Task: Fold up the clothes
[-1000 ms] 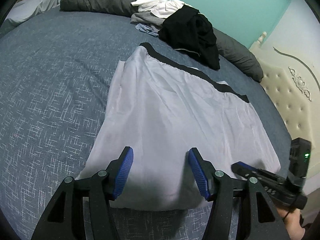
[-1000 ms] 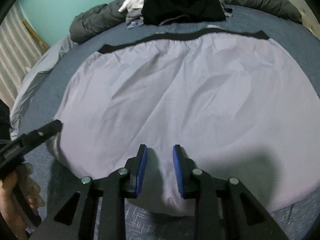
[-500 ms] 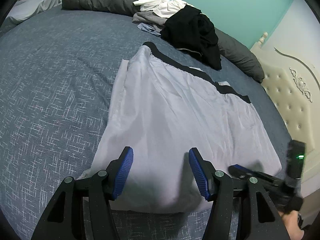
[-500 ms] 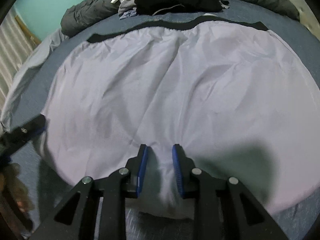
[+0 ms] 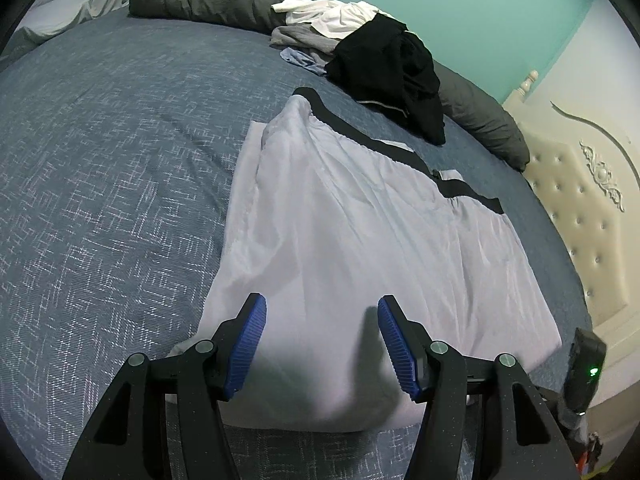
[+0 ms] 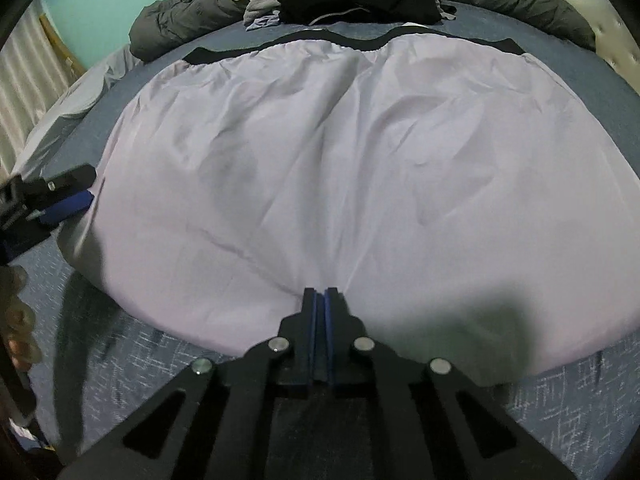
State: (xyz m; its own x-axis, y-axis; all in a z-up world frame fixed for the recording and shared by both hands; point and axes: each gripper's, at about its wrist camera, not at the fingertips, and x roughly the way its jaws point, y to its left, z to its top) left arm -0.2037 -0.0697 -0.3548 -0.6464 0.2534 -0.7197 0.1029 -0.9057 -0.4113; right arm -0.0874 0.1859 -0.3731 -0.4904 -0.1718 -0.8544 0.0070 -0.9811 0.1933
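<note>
On the bed (image 5: 100,184), our right claw (image 6: 320,300) pinches the near hem of the lavender skirt (image 6: 320,160) at six o'clock; our left claw (image 5: 320,344) hovers agape. Next, we judge: grasp, then lift toward twelve.

both views are dim and cool, lit softly from above and behind the cameras, with no glare. strong fisheye bending curves the bed (image 5: 100,200) and wall, and black vignette fills the corners. in the right wrist view heavy shadows lie along the bottom of the pale garment (image 6: 320,160), lower right and lower left; the left edge is smeared with motion blur. in the left wrist view a soft shadow sits at lower centre, and detail stays fairly sharp.
</note>
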